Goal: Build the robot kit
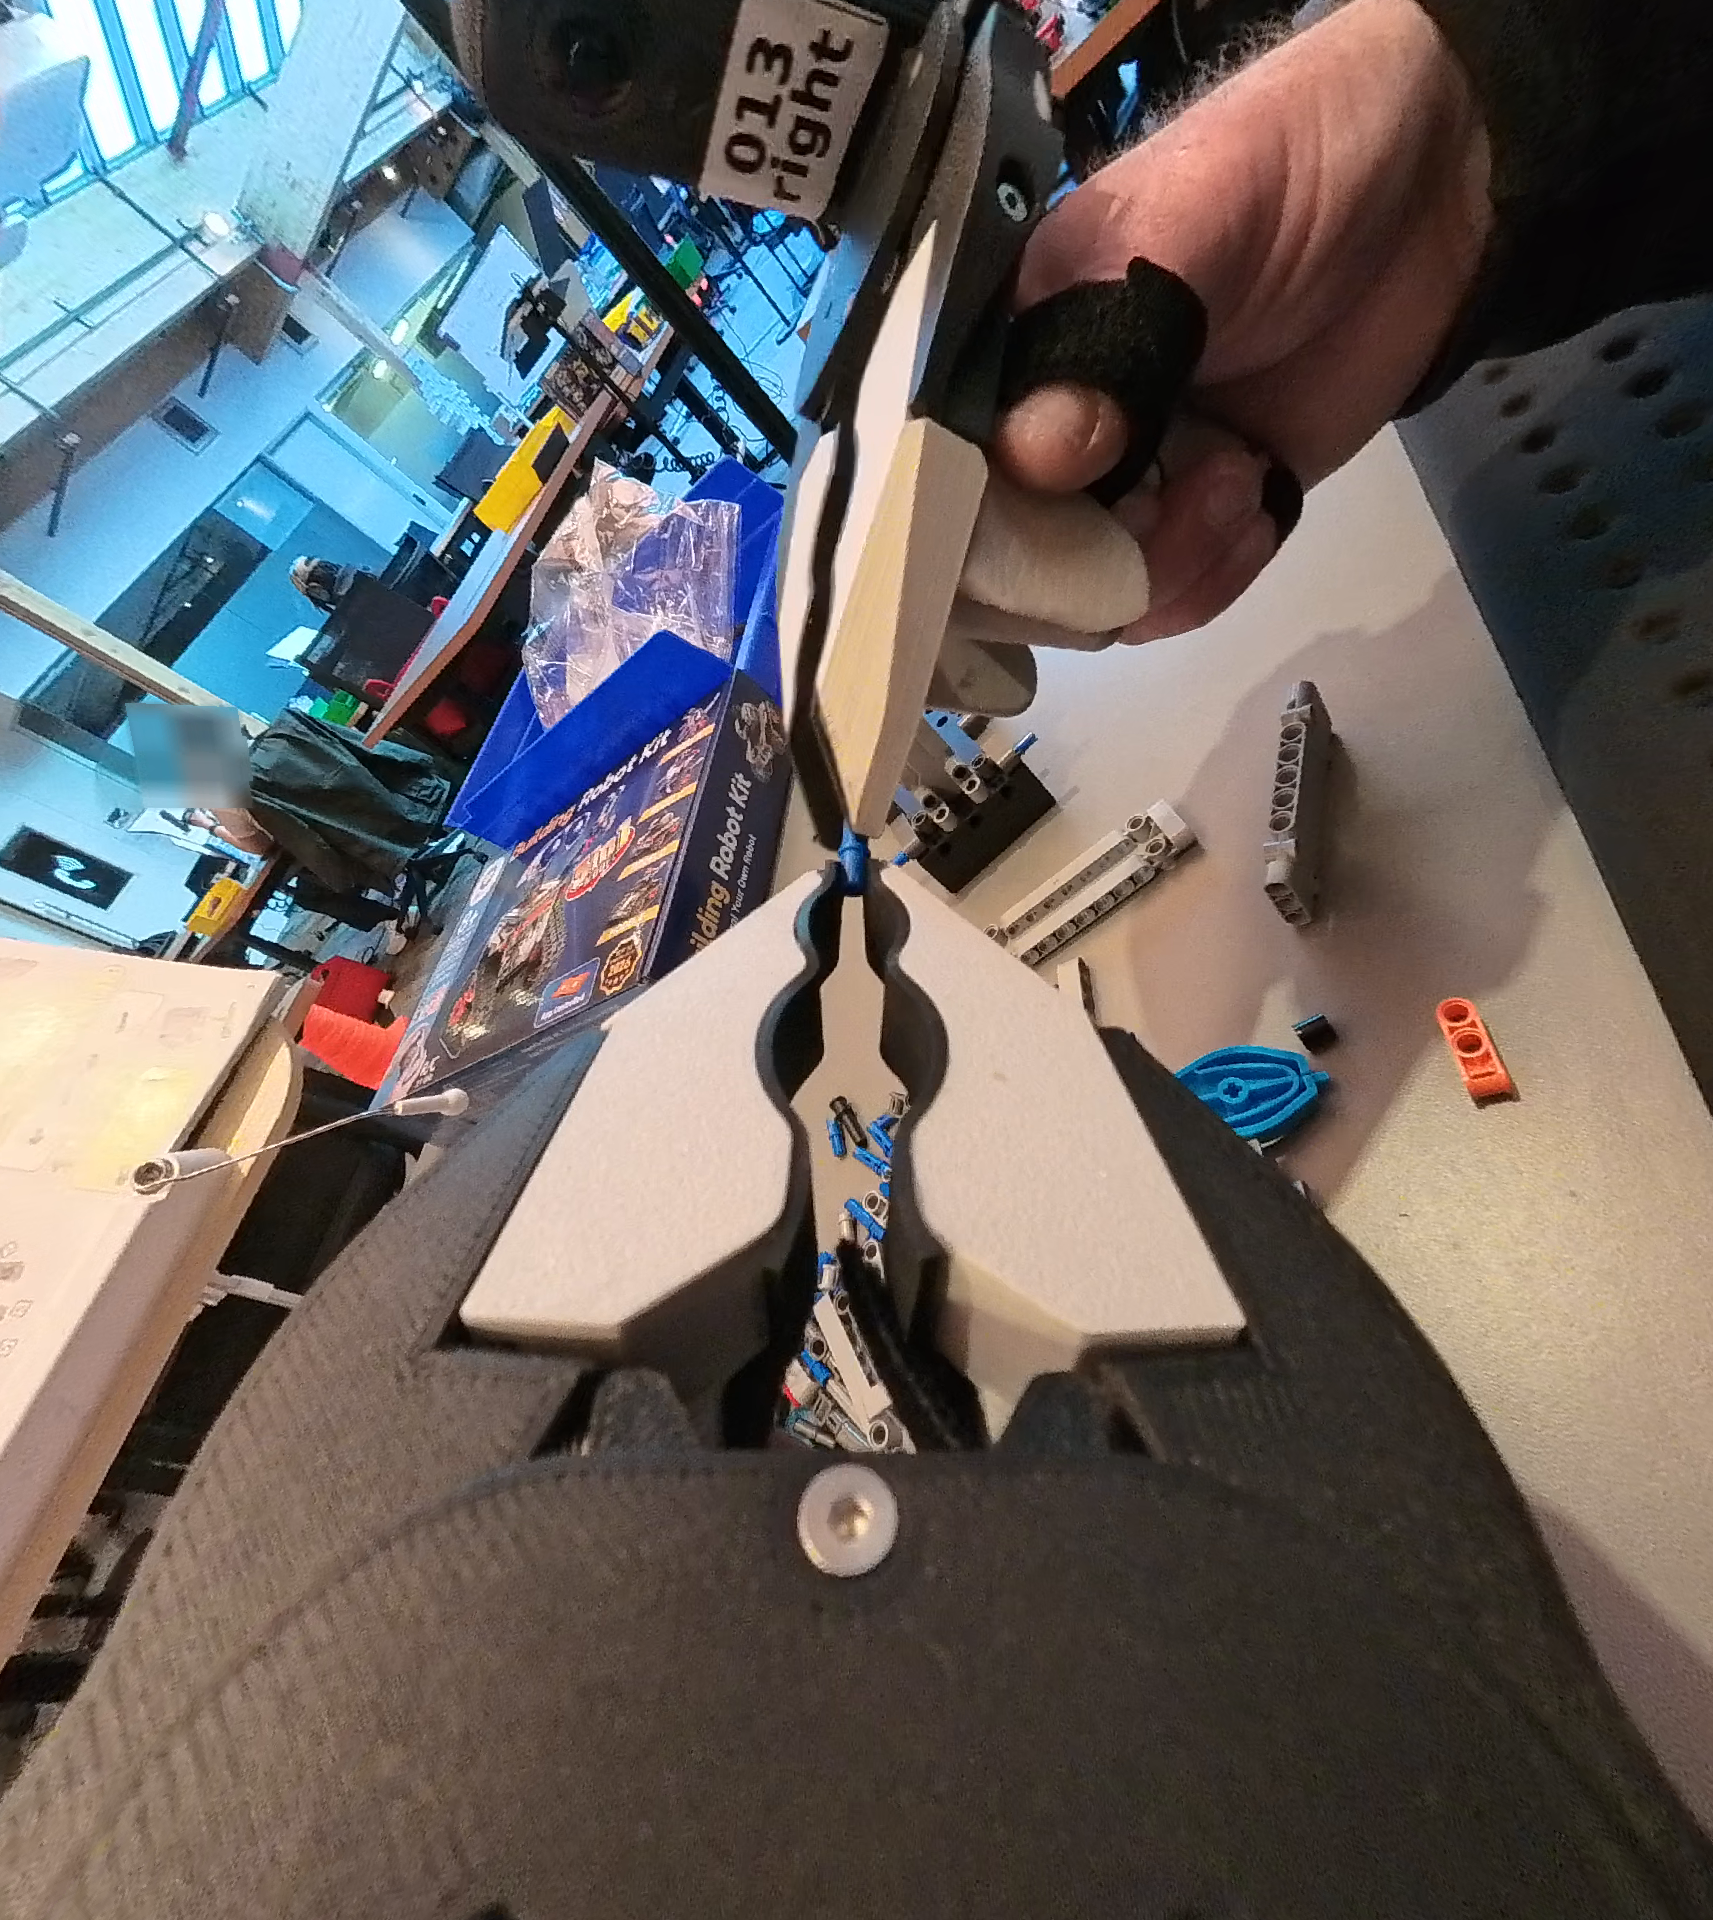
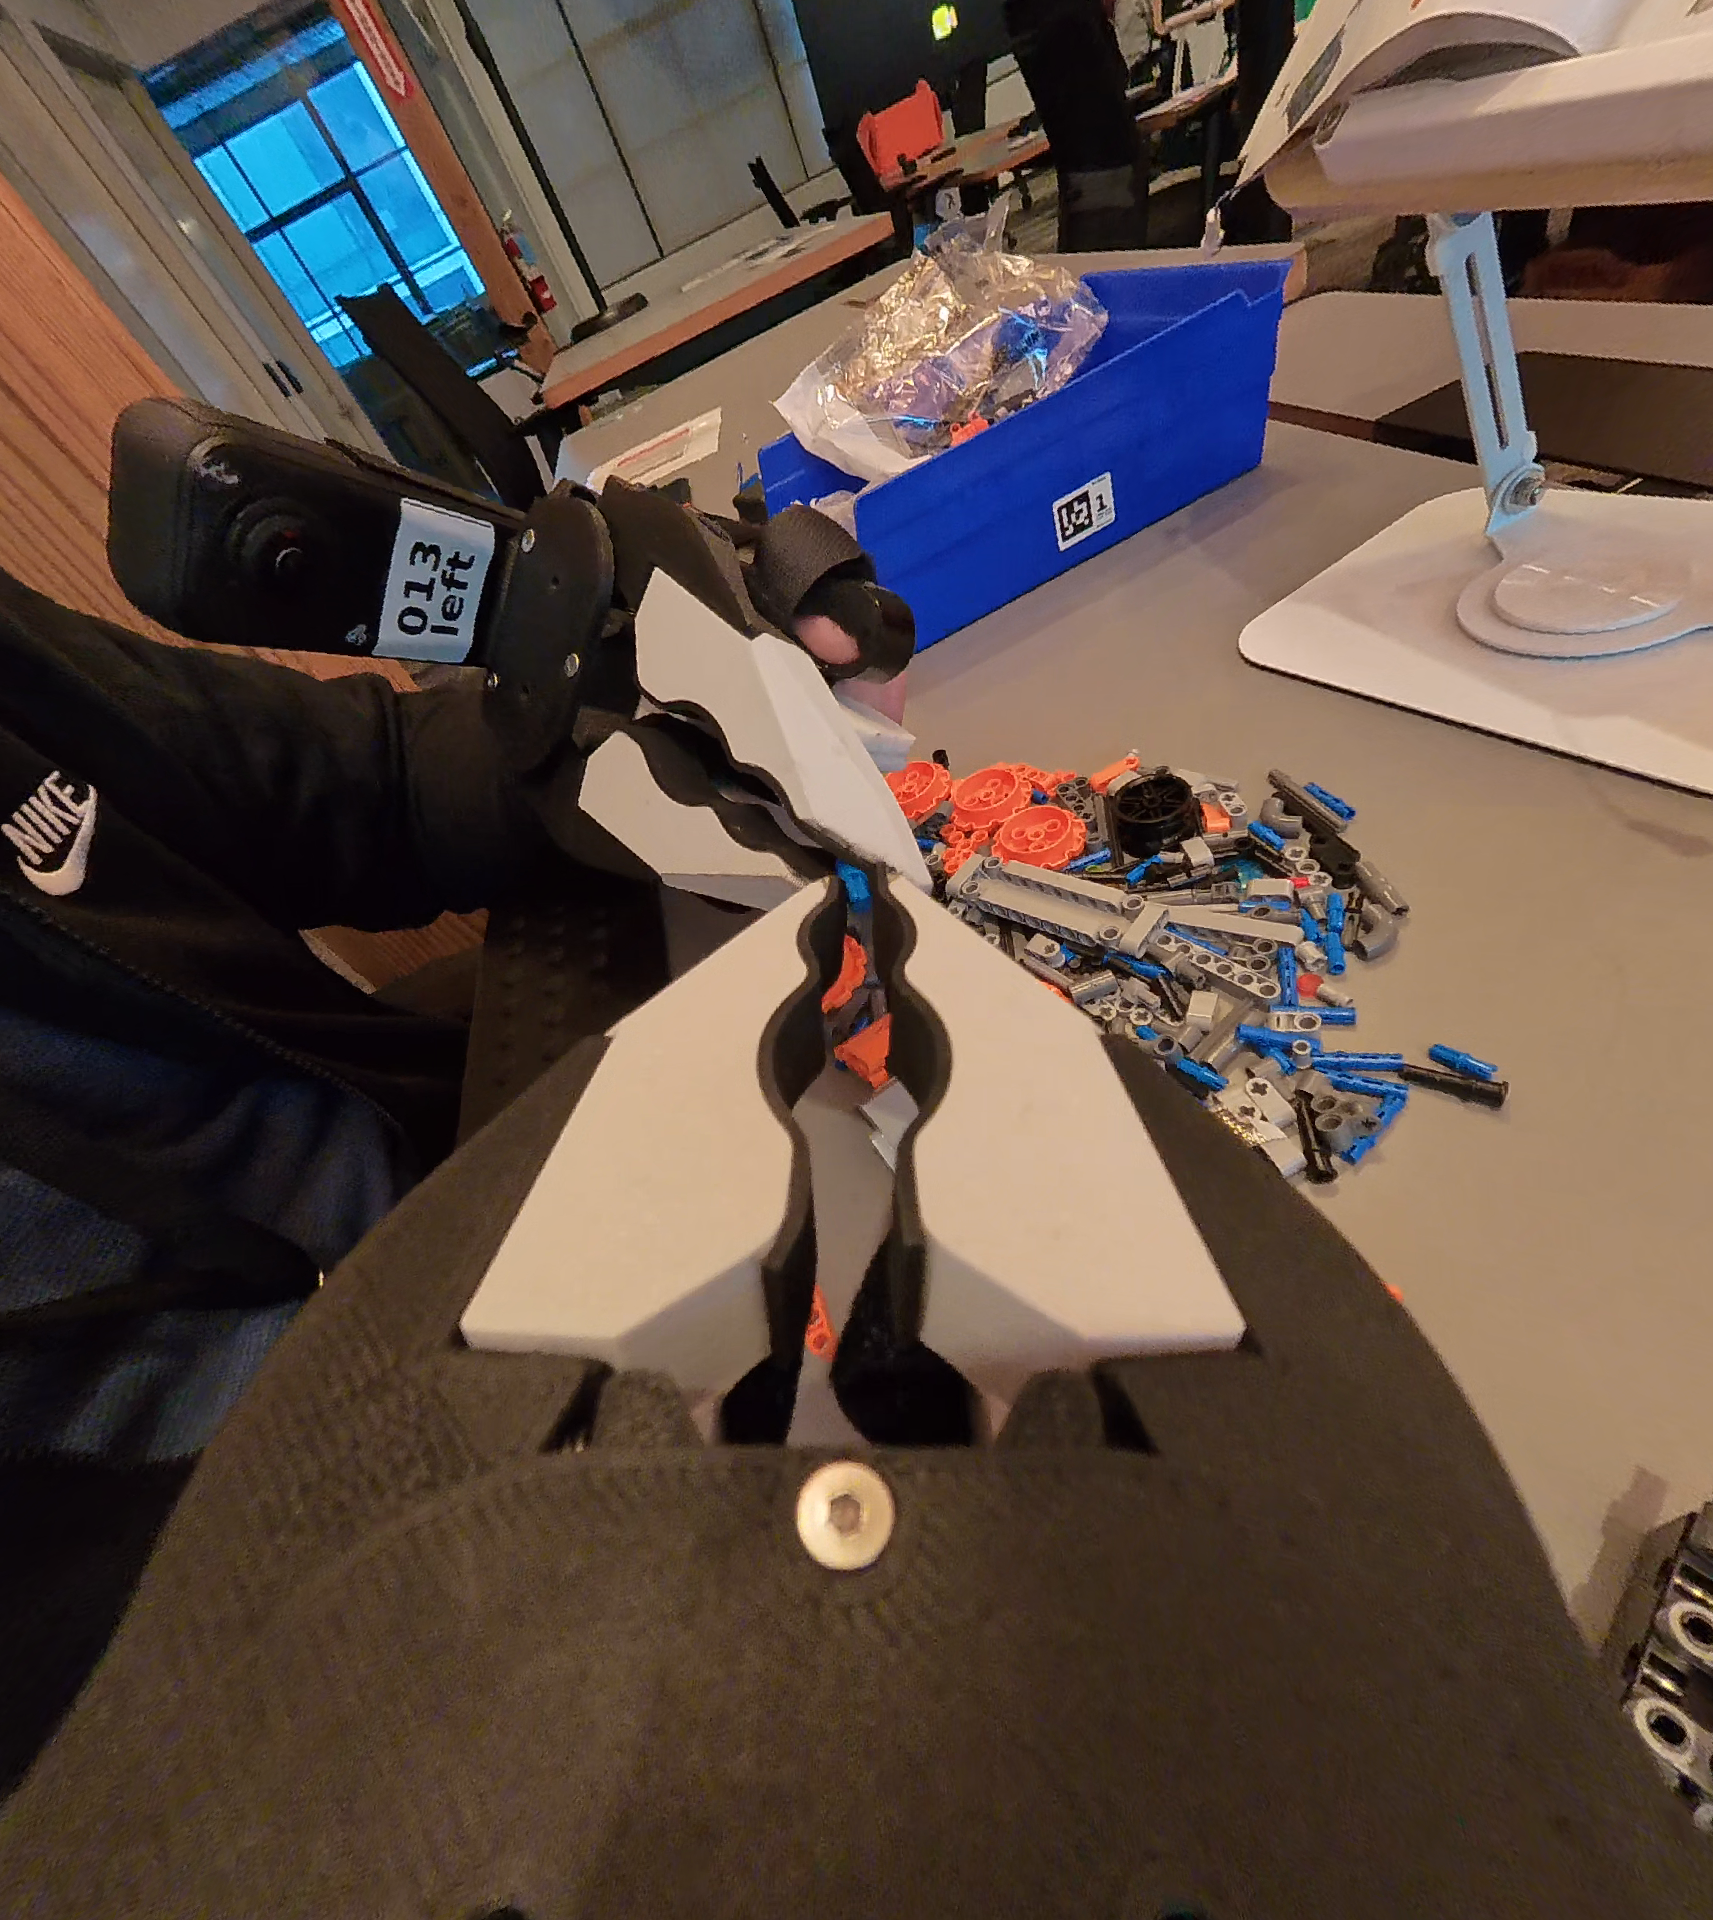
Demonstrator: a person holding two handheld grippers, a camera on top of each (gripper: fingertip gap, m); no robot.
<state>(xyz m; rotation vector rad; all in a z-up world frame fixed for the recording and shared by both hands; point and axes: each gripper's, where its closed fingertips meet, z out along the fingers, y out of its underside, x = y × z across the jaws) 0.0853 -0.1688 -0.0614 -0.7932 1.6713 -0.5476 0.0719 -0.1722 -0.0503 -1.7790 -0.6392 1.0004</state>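
**Two claws met tip to tip on a blue pin**

The left claw is held tilted, its grey, wavy-edged fingers drawn nearly together at the tips, where a small blue pin is pinched. The right claw is brought in from the opposite side, fingers likewise nearly closed, and the same pin is met at its tips; from either view it cannot be told for certain which claw bears the grip, or whether both do. The right claw is steadied by a bare hand with a black strap over the thumb.

Most of the pin is hidden between the fingertips. The black textured claw bodies fill the lower half of both views, and part of the parts pile is covered.

On the grey table lie plastic beams, orange wheels and blue pins. A blue bin holding a crinkled clear bag stands behind the pile.
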